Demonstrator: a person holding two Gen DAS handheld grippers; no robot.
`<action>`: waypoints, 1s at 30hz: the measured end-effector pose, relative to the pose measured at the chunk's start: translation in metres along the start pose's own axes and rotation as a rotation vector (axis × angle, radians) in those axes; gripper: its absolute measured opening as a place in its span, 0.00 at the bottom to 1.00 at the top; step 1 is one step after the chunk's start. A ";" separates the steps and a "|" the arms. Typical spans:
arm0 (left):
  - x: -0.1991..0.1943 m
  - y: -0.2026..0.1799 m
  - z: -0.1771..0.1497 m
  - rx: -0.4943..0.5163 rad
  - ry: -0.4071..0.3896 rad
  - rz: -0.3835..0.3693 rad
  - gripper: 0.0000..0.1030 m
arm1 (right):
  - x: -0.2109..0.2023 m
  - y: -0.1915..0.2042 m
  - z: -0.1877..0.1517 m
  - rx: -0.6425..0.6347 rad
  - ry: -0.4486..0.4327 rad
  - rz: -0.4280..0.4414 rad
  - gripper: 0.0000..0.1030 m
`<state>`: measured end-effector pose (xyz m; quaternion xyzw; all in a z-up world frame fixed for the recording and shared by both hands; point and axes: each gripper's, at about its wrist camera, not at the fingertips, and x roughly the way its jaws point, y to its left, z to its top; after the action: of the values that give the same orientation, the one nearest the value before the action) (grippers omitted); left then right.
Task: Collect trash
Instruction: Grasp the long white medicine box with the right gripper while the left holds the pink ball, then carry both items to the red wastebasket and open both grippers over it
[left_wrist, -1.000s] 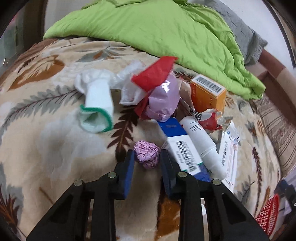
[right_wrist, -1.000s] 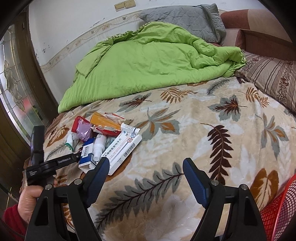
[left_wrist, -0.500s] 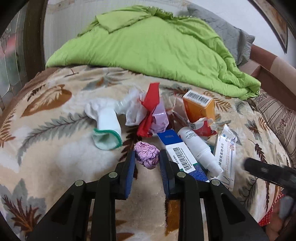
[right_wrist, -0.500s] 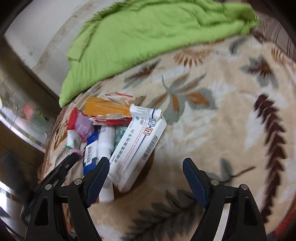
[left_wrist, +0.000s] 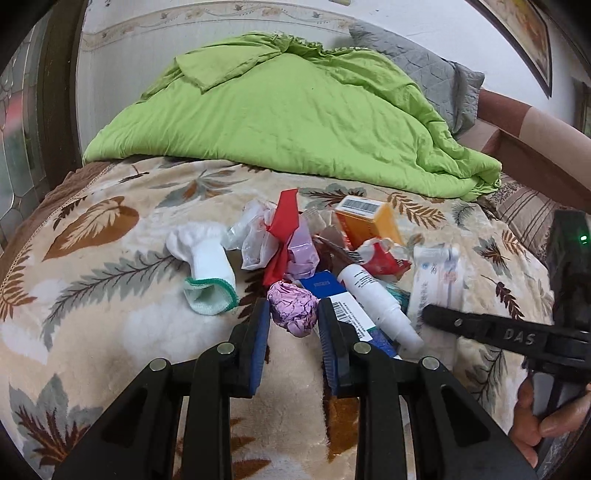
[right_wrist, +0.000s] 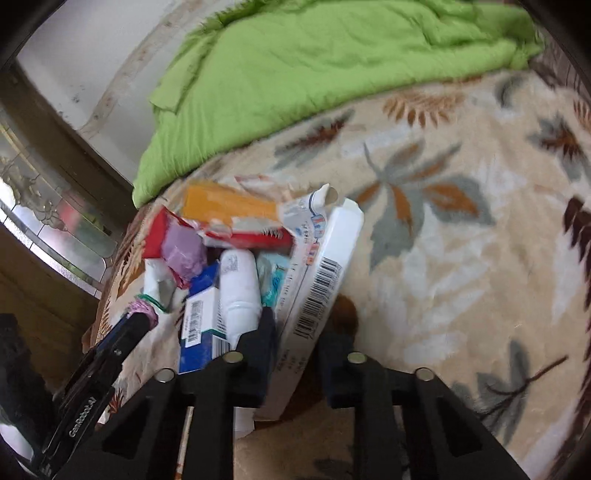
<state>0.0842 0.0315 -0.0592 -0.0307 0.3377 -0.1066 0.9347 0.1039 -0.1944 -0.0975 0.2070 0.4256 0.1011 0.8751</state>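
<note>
Bed (left_wrist: 92, 332): covered by a leaf-print blanket; it carries all the litter, well ahead of both sets of fingers.
Green quilt (left_wrist: 295, 122): bunched at the far end, well beyond the fingers; no part in the job.
Trash pile (left_wrist: 332, 258): wrappers, boxes and a bottle heaped together, so each piece can be lifted singly from its near edge.
Long white box (right_wrist: 317, 288): lies between the right fingers, barcode side up, its far end resting on the pile.
Right gripper (right_wrist: 299, 343): the jaws have just been closing and now clamp the box's near end, judged a pick-up grip at the one end that juts clear of the heap.
White bottle (right_wrist: 240, 288): just left of the right fingers, untouched.
Left gripper (left_wrist: 293, 321): fingers clamped on the crumpled pink wad (left_wrist: 293, 308), held at the tips, apparently clear of the blanket.
White sock (left_wrist: 207, 269): left of the left fingers, apart.
</note>
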 end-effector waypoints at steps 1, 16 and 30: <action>-0.002 -0.001 0.000 -0.003 -0.005 -0.004 0.25 | -0.005 0.000 0.000 -0.013 -0.014 -0.009 0.16; -0.015 -0.049 -0.005 0.071 -0.060 -0.075 0.25 | -0.071 -0.015 -0.012 -0.054 -0.160 -0.032 0.14; -0.019 -0.075 -0.013 0.142 -0.076 -0.042 0.25 | -0.096 -0.020 -0.025 -0.048 -0.201 -0.018 0.14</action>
<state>0.0486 -0.0375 -0.0477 0.0247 0.2928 -0.1485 0.9442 0.0254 -0.2387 -0.0527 0.1911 0.3350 0.0824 0.9189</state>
